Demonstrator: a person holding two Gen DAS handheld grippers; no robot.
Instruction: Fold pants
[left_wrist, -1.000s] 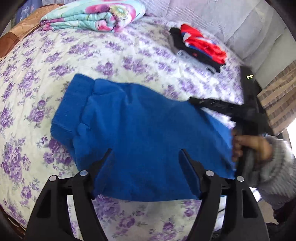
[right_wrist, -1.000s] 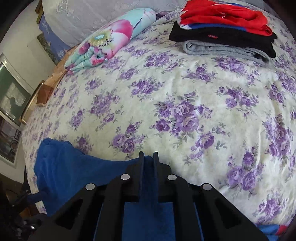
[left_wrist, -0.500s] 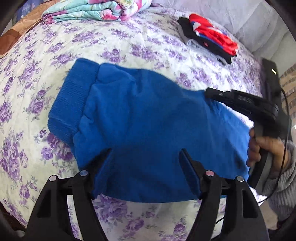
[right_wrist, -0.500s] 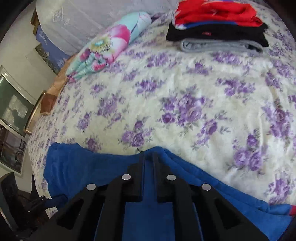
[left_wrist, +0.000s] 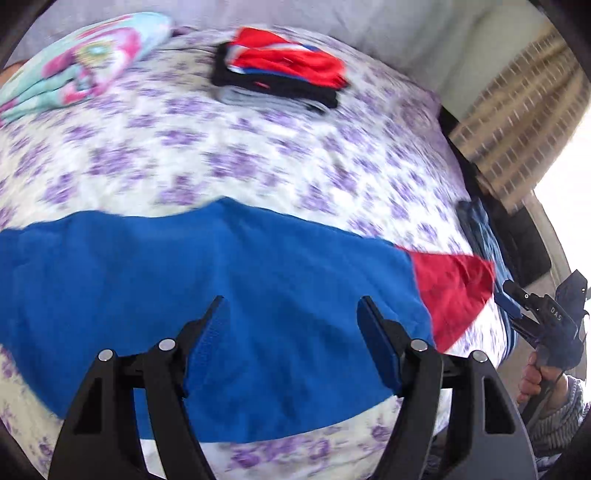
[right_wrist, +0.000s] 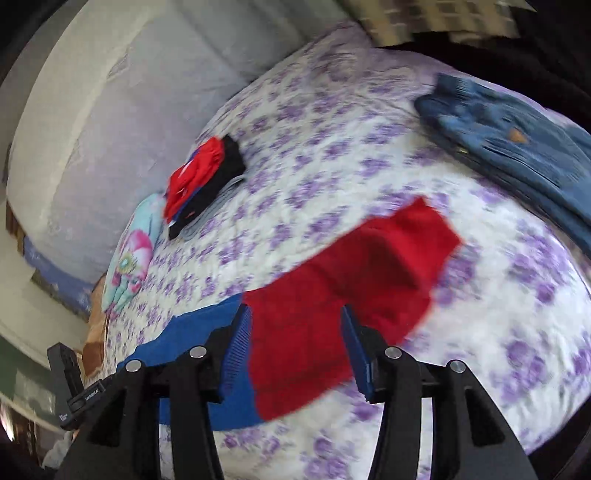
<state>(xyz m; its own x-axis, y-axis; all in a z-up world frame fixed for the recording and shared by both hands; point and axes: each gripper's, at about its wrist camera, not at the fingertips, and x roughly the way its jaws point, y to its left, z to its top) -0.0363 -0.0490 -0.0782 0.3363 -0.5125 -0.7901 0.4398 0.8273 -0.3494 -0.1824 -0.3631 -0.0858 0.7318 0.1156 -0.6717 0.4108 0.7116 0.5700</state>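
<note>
The blue pants (left_wrist: 207, 280) lie flat across the floral bed, with a red section (left_wrist: 452, 291) at their right end. My left gripper (left_wrist: 291, 314) is open and empty above the blue fabric near the front edge. My right gripper (right_wrist: 295, 325) is open and empty above the red section (right_wrist: 351, 288), with the blue part (right_wrist: 195, 332) to its left. The right gripper also shows in the left wrist view (left_wrist: 543, 321), held off the bed's right side.
A stack of folded red, black and grey clothes (left_wrist: 280, 81) sits at the far side of the bed (left_wrist: 258, 158). A folded floral blanket (left_wrist: 74, 70) lies far left. Folded denim (right_wrist: 517, 136) lies at the right edge. A curtain (left_wrist: 517, 122) hangs beyond.
My right gripper has let go of the pants, opened and pulled back off the right side. The pants now lie spread flat with the red end showing. Both views have swung round.
</note>
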